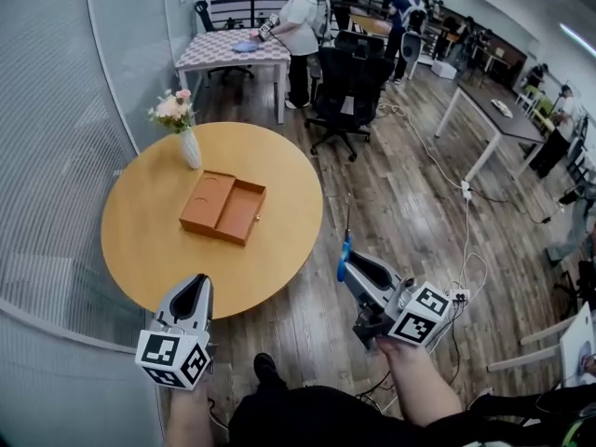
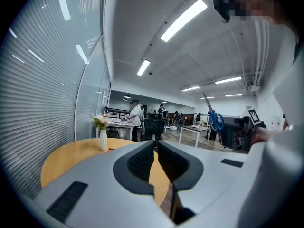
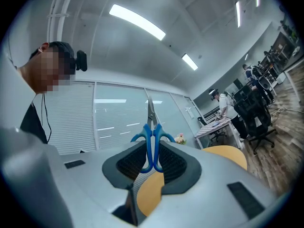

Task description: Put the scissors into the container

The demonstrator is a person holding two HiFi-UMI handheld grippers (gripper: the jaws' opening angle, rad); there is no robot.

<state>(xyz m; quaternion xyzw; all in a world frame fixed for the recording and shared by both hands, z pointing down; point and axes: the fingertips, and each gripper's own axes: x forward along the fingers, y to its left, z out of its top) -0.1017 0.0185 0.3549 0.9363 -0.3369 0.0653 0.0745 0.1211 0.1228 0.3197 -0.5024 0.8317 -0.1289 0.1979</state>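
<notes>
Pinching the scissors (image 3: 153,144) by the blue handle loops in the right tool (image 3: 153,161), pads closed on both loops, blades shut and pointing up past the tips. In the head view, sitting at lower right: scissors (image 1: 344,250) and right tool (image 1: 358,270) off the rim of the round counter (image 1: 140,236), above the wooden floor, well apart from the orange container (image 1: 223,207) near the counter's middle. Holding the left tool (image 1: 196,289) at lower left by the counter's near edge; pads pressed together on nothing in the left gripper view (image 2: 156,159).

Reads as the carry stage: nothing in the container yet, both shallow halves bare.

Risks from here, as judgement only:
- Gripping rounded, smooth loops with a long free blade above; likely to swivel between the pads on a quick swing or tilt, then slip out.
- Dropping before reaching the counter, with only floor below.
- Letting go too high or at an angle over a shallow tray; likely to bounce out, or to end up lying across the middle divider or the rim instead of inside one half.
- Nudging the light container across the smooth counter with the blade tip.
- Overreaching toward the upper left and clipping the flower vase (image 1: 189,145) standing near the container.
</notes>
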